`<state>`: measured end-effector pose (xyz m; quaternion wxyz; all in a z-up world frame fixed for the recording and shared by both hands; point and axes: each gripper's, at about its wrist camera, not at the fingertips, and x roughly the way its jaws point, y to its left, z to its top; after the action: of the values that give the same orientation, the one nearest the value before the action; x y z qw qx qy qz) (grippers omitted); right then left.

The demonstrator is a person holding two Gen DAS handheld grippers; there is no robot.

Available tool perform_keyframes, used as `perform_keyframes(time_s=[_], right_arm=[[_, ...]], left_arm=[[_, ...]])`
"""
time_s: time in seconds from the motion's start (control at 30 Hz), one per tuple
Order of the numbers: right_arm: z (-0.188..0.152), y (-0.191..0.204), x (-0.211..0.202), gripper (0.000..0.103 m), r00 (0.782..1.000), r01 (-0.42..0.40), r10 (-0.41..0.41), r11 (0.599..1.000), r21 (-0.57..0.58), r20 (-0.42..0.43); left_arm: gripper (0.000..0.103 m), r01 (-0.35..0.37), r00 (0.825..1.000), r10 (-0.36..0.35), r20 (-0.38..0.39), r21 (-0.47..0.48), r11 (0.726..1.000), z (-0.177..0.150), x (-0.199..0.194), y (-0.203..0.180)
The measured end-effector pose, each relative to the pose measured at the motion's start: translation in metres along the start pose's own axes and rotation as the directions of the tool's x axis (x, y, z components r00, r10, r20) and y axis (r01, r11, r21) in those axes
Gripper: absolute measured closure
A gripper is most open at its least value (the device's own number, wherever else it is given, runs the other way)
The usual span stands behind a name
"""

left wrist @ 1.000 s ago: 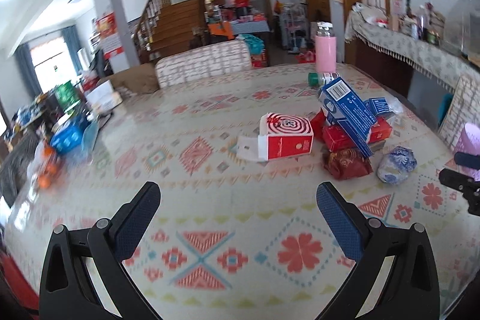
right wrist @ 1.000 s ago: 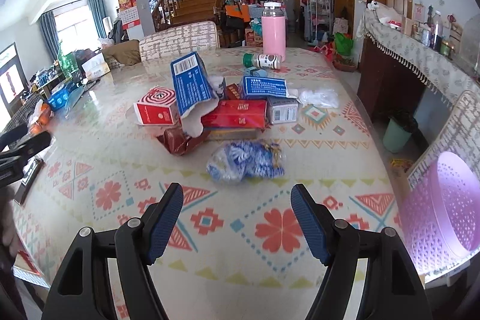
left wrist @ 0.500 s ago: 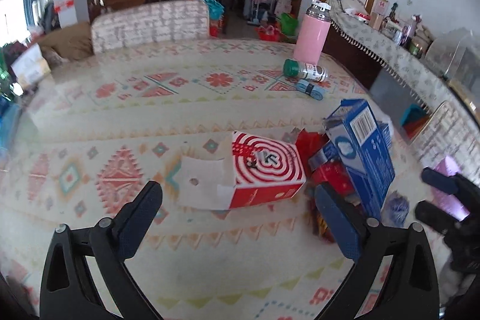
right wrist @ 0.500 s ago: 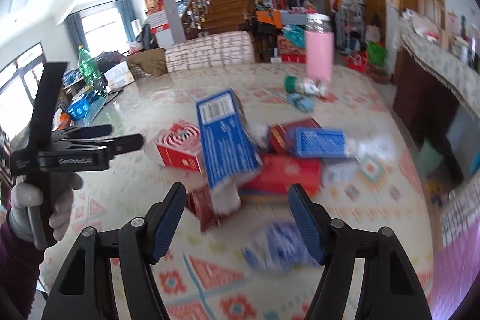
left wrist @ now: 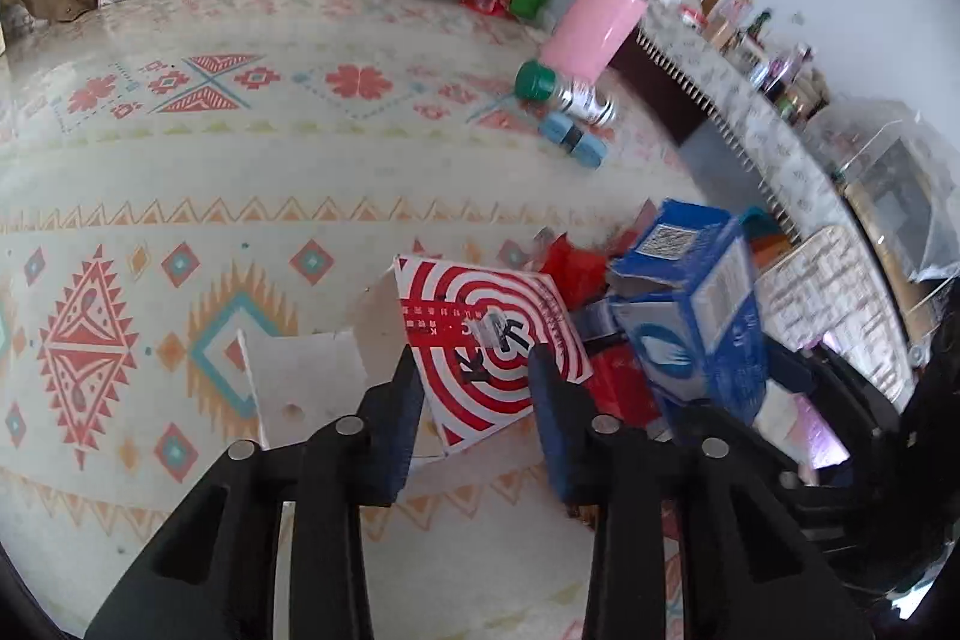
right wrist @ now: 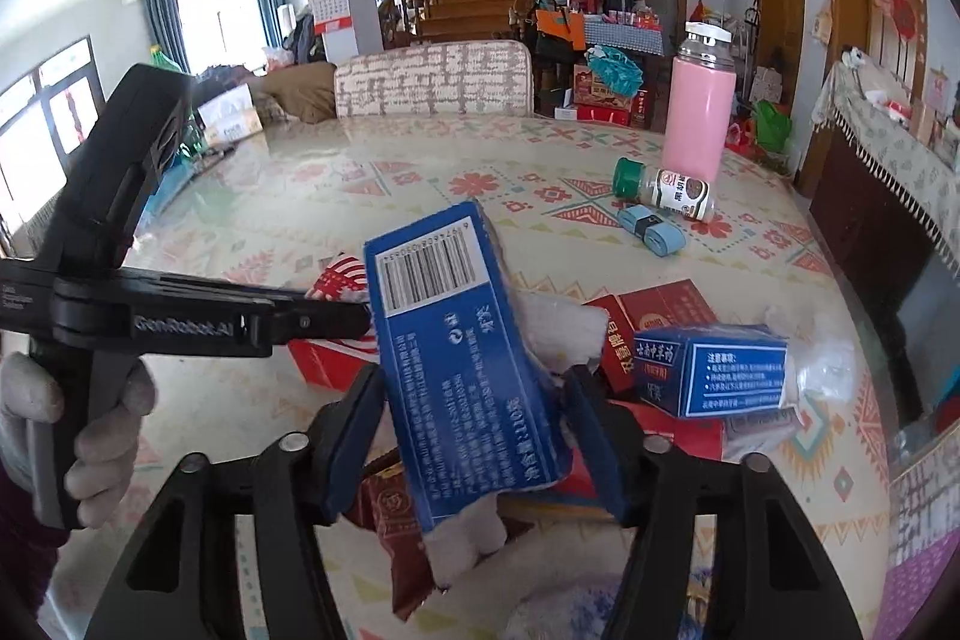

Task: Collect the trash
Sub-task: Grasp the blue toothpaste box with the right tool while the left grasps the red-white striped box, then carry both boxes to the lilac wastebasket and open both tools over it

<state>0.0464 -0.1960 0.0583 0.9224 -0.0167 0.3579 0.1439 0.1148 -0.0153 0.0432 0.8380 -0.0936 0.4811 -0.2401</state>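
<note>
Both tools are at the grasping step of the trash collection. The left hand-held gripper [left wrist: 474, 388] has its jaws narrowed around the near corner of the red-and-white spiral-pattern box [left wrist: 489, 334], which lies on the worktop [left wrist: 300, 172] with its pale flap open to the gripper's left; whether the pads already press the cardboard cannot be told. The right hand-held gripper [right wrist: 474, 436] straddles the tall blue carton [right wrist: 462, 370], its fingers just beside or touching the carton's two sides, with white tissue bulging from the bottom. That carton leans up out of a heap: red packets [right wrist: 654, 328] and a smaller blue box [right wrist: 711, 376] lie just beyond and to the right. A pink thermos [right wrist: 699, 112] and a green-capped jar [right wrist: 660, 190] stand well beyond and are probably not trash.

Next, each tool likely needs to finish closing firmly, then lift clear of the heap. The light cartons may crush or slip, and the loose tissue could drop out.
</note>
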Motion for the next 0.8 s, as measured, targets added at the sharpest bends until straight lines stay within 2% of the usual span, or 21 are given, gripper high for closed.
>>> perform_keyframes(time_s=[0.13,0.27,0.3,0.5,0.8], right_arm=[[0.002,0.002,-0.002,0.045,1.000,0.029,-0.029,0.999,-0.019,0.011],[0.002,0.006,-0.009,0.052,1.000,0.024,-0.023,0.999,-0.027,0.018],[0.002,0.006,-0.011,0.052,1.000,0.014,-0.013,1.000,-0.024,0.022],[-0.003,0.005,-0.041,0.052,0.997,-0.020,0.019,1.000,0.014,0.076],[-0.027,-0.014,-0.101,0.052,0.990,-0.021,0.011,0.997,0.073,0.142]], left_arm=[[0.089,0.032,0.999,-0.032,0.017,-0.013,0.999,-0.002,-0.013,-0.005],[0.096,0.010,0.999,-0.010,0.043,0.011,1.000,-0.010,-0.031,-0.019],[0.102,0.005,0.999,-0.006,0.048,0.014,1.000,-0.011,-0.034,-0.021],[0.103,-0.037,0.994,0.032,0.104,0.053,0.998,-0.023,-0.061,-0.042],[0.103,-0.088,0.982,0.062,0.179,0.141,0.986,-0.044,-0.098,-0.093]])
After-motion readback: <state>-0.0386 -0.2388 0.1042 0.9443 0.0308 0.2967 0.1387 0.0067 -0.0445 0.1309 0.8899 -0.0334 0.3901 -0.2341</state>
